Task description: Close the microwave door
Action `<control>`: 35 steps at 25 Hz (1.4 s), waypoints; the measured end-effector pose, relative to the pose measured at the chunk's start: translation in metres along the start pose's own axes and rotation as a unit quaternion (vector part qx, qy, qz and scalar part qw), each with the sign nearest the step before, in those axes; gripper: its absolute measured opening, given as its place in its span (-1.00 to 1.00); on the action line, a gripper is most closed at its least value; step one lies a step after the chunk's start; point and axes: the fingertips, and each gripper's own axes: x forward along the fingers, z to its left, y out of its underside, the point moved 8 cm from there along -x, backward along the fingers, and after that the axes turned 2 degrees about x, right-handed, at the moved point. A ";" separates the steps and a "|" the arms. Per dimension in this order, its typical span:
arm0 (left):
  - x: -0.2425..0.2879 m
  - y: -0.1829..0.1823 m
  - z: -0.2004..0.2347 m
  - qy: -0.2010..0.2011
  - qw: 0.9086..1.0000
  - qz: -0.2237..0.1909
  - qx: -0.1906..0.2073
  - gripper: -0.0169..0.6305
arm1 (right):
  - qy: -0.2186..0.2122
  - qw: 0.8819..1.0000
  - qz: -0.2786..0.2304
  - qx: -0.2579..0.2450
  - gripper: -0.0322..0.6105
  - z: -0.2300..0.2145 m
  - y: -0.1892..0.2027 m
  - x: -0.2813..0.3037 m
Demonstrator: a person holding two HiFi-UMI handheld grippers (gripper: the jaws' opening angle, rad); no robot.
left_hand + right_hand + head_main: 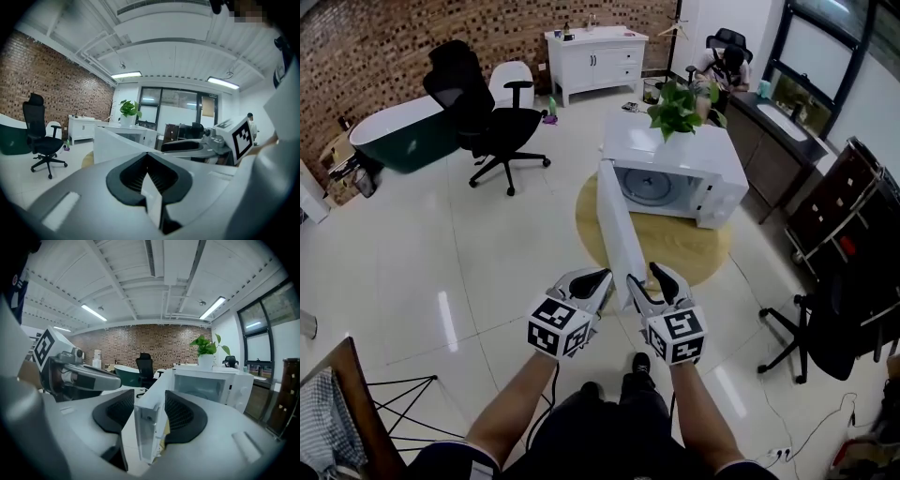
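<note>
Door edge is where we start: the microwave door (619,230) stands wide open. It runs from its hinge at the left front corner of the microwave (675,173) straight back toward us, with its free edge upright and nearest our hands. The microwave sits on a round wooden surface (698,251), with a potted plant (678,108) on top of it.

In the right gripper view that free edge (146,427) stands between our right gripper's (647,278) fingers. They are spread wide and straddle it, and we see no pad pressing on it. Our left gripper (598,278) hangs just beside the door on its outer face, fingertips together with nothing between them.

We judge that the door's outer face, on our left, is what the closing turns on. The free edge has to swing rightward and away from us, round to the oven's front. The right gripper is the nearer one, already astride the edge, so its left finger could carry the push. The left gripper is also on the correct side to shove the panel.

An office chair (483,112) stands well apart, out of the swing.
</note>
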 end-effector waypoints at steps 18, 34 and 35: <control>0.072 -0.014 -0.020 0.048 0.999 0.012 0.008 -0.91 | 0.049 0.999 0.007 0.000 -0.44 -0.082 0.003 -0.023; 0.163 -0.035 -0.021 0.060 0.998 0.013 0.012 -0.91 | 0.077 0.997 0.012 0.000 -0.38 -0.190 -0.003 -0.007; 0.169 -0.036 -0.021 0.059 0.998 0.013 0.013 -0.91 | 0.078 0.997 0.011 -0.001 -0.37 -0.196 -0.003 -0.006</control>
